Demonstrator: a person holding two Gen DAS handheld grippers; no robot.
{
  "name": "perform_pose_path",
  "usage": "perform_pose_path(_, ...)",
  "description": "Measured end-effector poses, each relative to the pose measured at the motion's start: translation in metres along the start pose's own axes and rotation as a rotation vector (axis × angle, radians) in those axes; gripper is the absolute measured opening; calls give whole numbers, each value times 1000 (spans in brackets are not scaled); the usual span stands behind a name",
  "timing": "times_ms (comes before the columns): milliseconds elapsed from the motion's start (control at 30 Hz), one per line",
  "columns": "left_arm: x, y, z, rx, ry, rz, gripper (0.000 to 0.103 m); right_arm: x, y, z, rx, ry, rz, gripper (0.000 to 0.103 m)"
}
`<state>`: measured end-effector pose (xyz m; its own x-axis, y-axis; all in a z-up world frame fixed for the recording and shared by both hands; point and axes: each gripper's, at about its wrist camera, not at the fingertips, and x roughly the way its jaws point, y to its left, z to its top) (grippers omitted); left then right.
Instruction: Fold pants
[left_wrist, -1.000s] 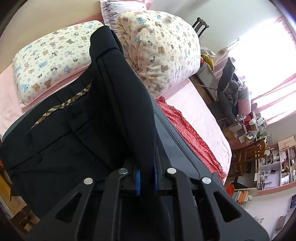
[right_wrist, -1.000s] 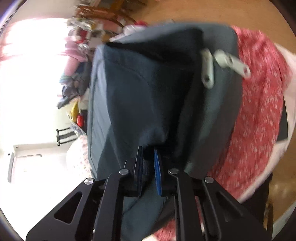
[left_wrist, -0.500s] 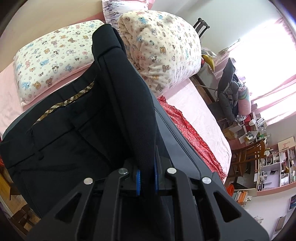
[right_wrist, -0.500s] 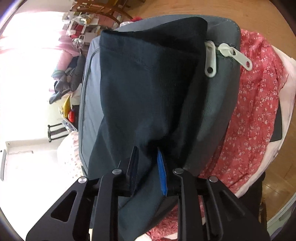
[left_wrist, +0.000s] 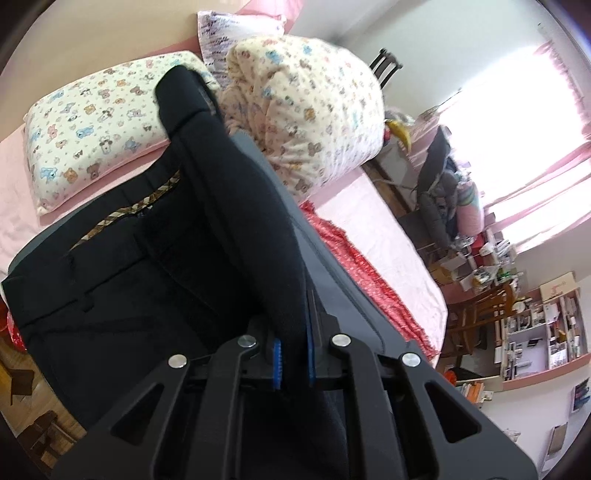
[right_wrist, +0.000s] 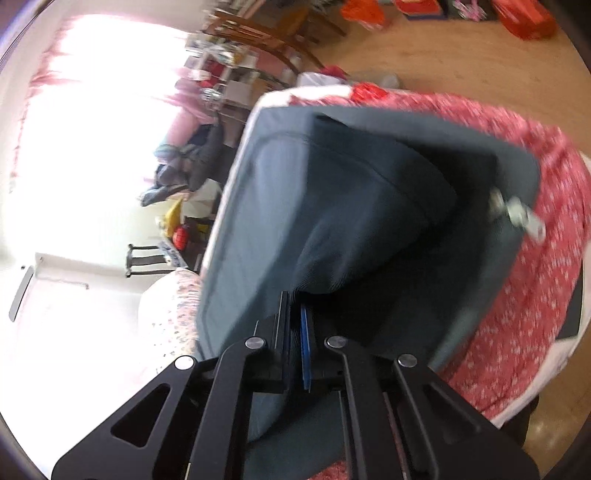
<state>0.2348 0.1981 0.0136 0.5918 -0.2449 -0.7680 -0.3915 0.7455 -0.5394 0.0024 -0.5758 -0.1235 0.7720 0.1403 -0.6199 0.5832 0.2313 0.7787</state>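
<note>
Mid-fold: dark navy woven pants (left_wrist: 236, 229) lifted over the grey zippered case (right_wrist: 236, 236) on the pink bed (left_wrist: 384, 236). Left gripper (left_wrist: 292, 360) clamped on a raised fold, right gripper (right_wrist: 295, 354) pinching another stretch of the cloth. Next, probably: carry both edges across together, lay flat, then release.

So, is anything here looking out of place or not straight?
Nothing is damaged or spilled. The dark pants are uneven only because the left claw and the right claw each pinch a raised fold. They lie on a grey pad over red floral cloth.
</note>
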Motion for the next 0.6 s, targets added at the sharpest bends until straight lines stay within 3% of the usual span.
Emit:
perform_pose_path(133, -41, 21, -22, -30, -38, -63, 9, -22, 4, 7, -27, -25, 1, 5)
perform_pose_path(267, -68, 57, -58, -78, -58, -59, 9, -21, -21, 6, -2, 3, -62, 5)
perform_pose_path(467, -54, 116, -100, -215, 11, 4, 9, -9, -48, -5, 45, 36, -124, 5)
perform_pose_path(600, -49, 122, -106, -191, 15, 28, 9, -10, -54, -7, 50, 37, -134, 5)
